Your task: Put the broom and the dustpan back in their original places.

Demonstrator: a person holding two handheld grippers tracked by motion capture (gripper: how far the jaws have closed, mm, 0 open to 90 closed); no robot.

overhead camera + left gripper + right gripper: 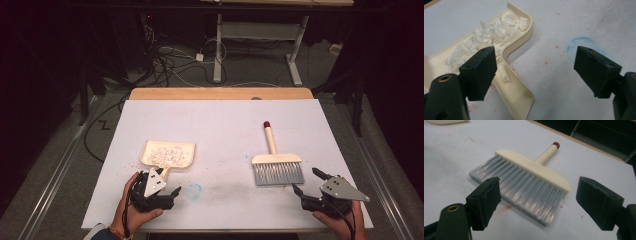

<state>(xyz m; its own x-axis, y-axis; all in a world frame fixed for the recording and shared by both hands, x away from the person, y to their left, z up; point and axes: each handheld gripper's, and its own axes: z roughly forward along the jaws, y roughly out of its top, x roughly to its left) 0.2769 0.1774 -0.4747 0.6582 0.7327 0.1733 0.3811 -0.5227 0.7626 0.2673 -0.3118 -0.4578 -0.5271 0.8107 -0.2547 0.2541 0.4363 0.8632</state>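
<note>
Left gripper point(167, 186) at table's point(220, 125) near-left edge, jaws spread, gripping nothing; cream dustpan point(168, 154) just ahead, handle point(515, 93) pointing toward it, lying beside left jaw; white shreds point(490, 35) piled in pan; blue ring mark point(194, 190) on table surface just right of gripper; brush point(276, 165) lying flat right of centre, grey bristles point(524, 190) toward near edge, red-tipped handle point(270, 137) pointing away; right gripper point(307, 181) near bristles, jaws spread, empty.

A: We see the table point(220, 125) brightly lit from above, the surroundings sunk in darkness.

B: We agree; the brush point(524, 185) bristles blur near the lens, shadows soft.
</note>
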